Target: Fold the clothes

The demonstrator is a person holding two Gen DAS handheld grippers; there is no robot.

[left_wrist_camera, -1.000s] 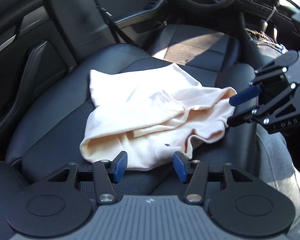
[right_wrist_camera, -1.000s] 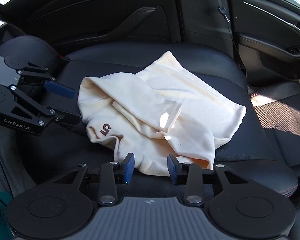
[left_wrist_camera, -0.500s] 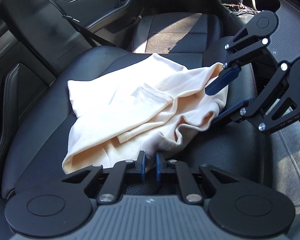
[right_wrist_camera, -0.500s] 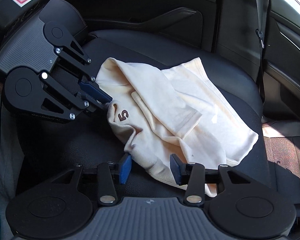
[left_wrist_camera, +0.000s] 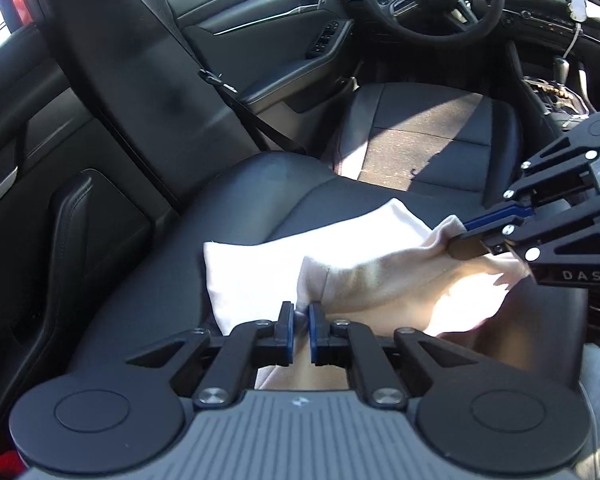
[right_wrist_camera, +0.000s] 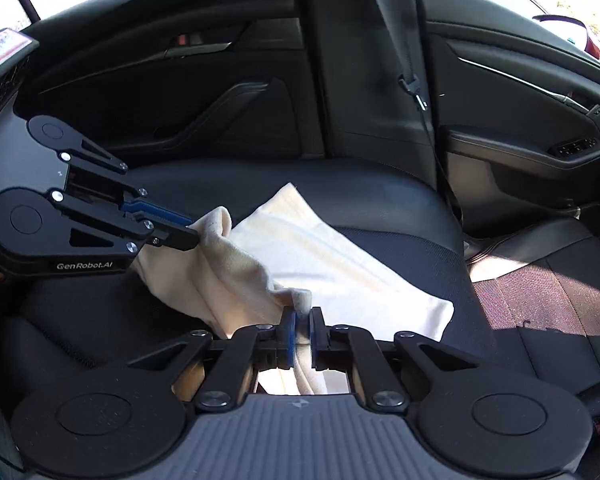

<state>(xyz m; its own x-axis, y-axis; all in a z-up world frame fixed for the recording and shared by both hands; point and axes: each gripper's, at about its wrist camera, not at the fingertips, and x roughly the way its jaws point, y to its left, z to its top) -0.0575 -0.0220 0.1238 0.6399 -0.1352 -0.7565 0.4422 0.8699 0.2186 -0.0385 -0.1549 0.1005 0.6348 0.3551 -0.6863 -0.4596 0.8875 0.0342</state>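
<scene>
The cream cotton garment [left_wrist_camera: 260, 272] lies partly on the black leather car seat [left_wrist_camera: 240, 184], one edge raised between both grippers. The left gripper [left_wrist_camera: 301, 322] is pinched narrow on a fold of the fabric. The right gripper [right_wrist_camera: 301, 322] likewise clamps another bunched fold, the cloth sagging between them.

Cream-coloured soft cotton garment [left_wrist_camera: 364, 276], crumpled and partly lifted, lower centre of both views. Two bunched edges are raised; remaining fabric [right_wrist_camera: 340, 264] trails flat toward frame centre, lying on dark surface.
</scene>
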